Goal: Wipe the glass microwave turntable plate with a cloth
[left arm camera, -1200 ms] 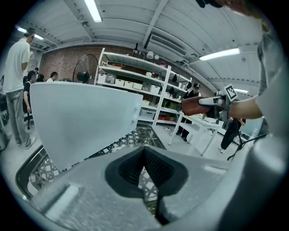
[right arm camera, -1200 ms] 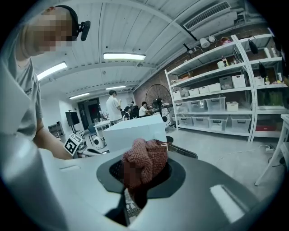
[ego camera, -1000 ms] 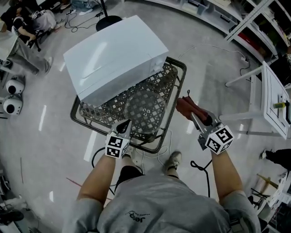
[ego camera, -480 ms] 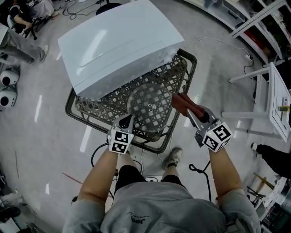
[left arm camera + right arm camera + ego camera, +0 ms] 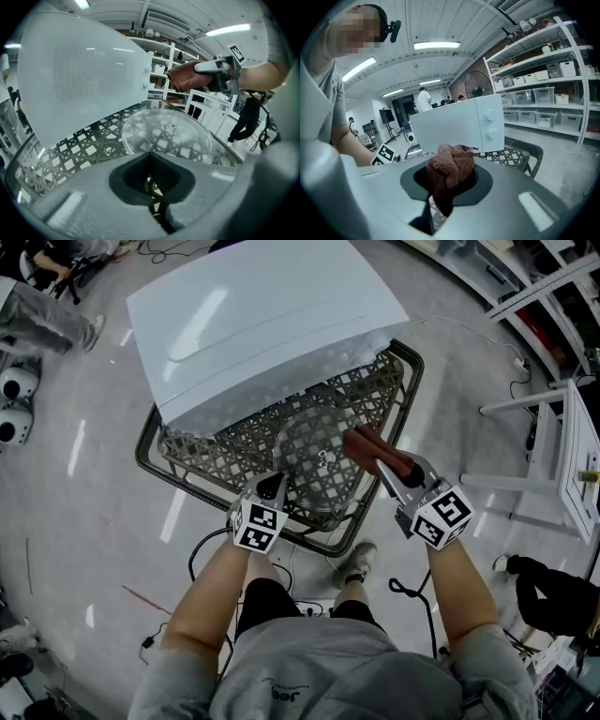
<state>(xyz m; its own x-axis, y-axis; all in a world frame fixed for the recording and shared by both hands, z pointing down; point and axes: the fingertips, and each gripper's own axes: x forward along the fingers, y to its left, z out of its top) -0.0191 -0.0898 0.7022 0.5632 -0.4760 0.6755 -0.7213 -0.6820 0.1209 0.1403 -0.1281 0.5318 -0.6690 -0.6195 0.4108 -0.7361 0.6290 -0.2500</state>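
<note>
Carried the reddish cloth, clenched in the right hand-held gripper, inward from beyond the table's right edge to the right rim of the glass plate. Kept the left hand-held gripper closed on nothing, near the plate's front rim. Left the plate flat on the lattice table, in front of the white microwave. Could not tell whether cloth and glass touched. Judged wiping about to begin, with none of the surface covered yet.
</note>
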